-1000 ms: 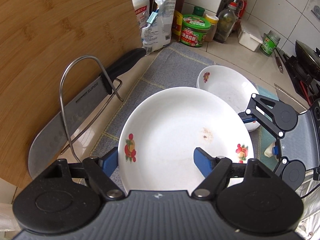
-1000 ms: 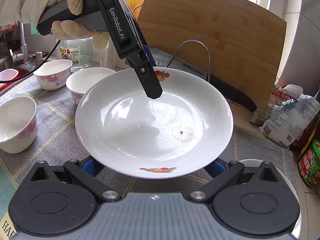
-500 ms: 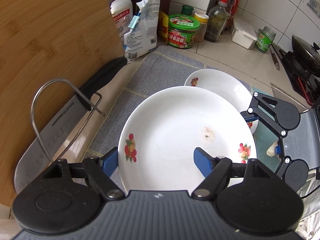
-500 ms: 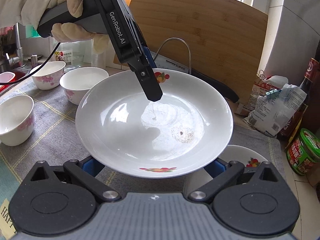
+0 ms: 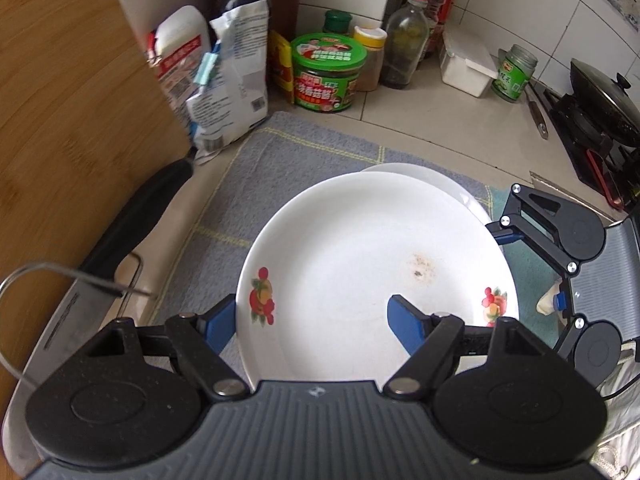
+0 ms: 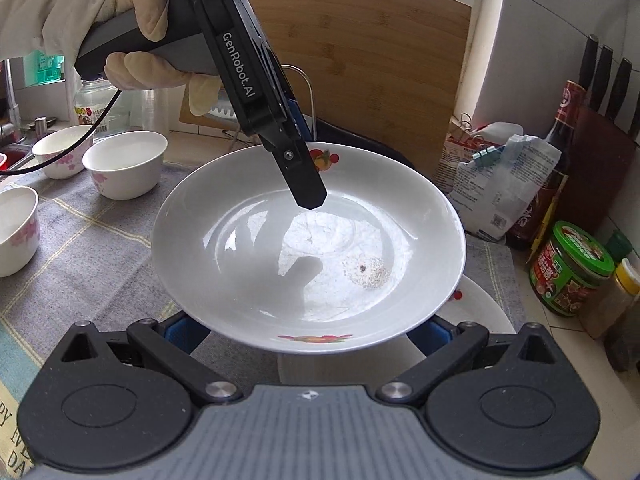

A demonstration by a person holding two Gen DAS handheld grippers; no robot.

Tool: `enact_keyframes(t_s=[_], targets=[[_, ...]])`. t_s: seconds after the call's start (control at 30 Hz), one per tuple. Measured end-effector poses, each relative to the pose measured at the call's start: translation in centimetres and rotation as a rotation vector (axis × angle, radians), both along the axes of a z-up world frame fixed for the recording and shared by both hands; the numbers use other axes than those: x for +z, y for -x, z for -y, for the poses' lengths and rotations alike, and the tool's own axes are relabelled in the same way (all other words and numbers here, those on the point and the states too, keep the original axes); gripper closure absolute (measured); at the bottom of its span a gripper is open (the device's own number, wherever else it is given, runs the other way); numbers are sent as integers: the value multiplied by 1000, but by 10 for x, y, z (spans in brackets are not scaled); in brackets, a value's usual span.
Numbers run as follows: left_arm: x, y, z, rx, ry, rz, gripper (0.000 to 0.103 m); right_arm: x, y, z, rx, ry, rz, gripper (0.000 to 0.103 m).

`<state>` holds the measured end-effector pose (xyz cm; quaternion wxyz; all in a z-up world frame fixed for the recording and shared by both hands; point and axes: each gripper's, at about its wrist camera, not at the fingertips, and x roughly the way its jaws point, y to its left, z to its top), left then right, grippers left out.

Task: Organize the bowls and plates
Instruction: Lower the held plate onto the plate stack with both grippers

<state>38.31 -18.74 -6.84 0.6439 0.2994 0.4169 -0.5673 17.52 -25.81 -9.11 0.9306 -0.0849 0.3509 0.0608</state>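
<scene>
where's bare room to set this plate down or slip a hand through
Bare grey mat lies between the held plate, the knife handle and the green-lidded jar. Bare counter runs between the white box and the lower plate. Crowded: bottles along the back wall, bowls at the mat's other end.

The upper plate (image 5: 360, 264) hid nearly all of the lower plate (image 5: 448, 184). The right gripper (image 6: 306, 326) had both blue pads buried beneath the rim. The cutting board (image 5: 72, 128) smeared into blur, cut off at the frame's edge.
</scene>
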Motion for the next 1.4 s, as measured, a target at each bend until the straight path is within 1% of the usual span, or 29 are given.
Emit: enact_keyframes(t_s=[0.33,0.6,0.97,1.17,1.4], targets=[[-8,16,43,-77,3,-17,25,-4,22,31,-78,8,-16,0],[-16,26,66,-119,2,-32,25,-9,31,47,-123,5,-34,0],[-26,27,82,-139,-13,-47,25,-12,34,59,-147,-43,-51,0],[-32,27,87,-146,-27,-52,25,-13,34,65,-154,-92,-75,0],[-38,28,90,-152,-42,-51,25,-14,33,66,-160,-125,-89,0]])
